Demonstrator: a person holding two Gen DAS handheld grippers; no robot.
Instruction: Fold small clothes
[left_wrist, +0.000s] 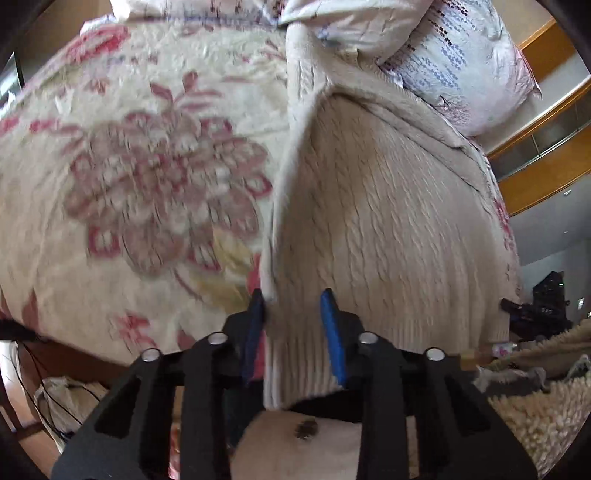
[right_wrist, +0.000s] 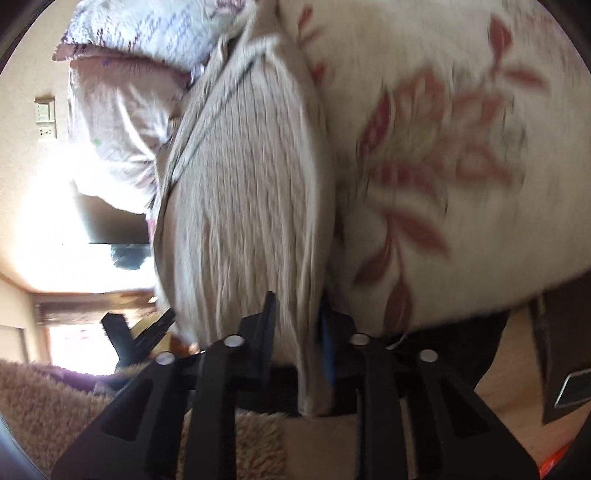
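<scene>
A cream cable-knit sweater (left_wrist: 388, 221) lies on a floral bedspread (left_wrist: 147, 166), stretching away toward the pillows. My left gripper (left_wrist: 293, 299) is shut on the sweater's ribbed hem at its left corner; the knit runs between the blue pads. In the right wrist view the same sweater (right_wrist: 243, 206) runs up from my right gripper (right_wrist: 297, 306), which is shut on the hem's other corner. The hem hangs past the bed's near edge in both views. The image is motion-blurred.
Floral pillows (left_wrist: 454, 62) lie at the bed's head, beyond the sweater. A shaggy beige rug (left_wrist: 535, 417) covers the floor below the bed, also in the right wrist view (right_wrist: 55, 398). Dark furniture and a wood floor (right_wrist: 517, 369) sit at right.
</scene>
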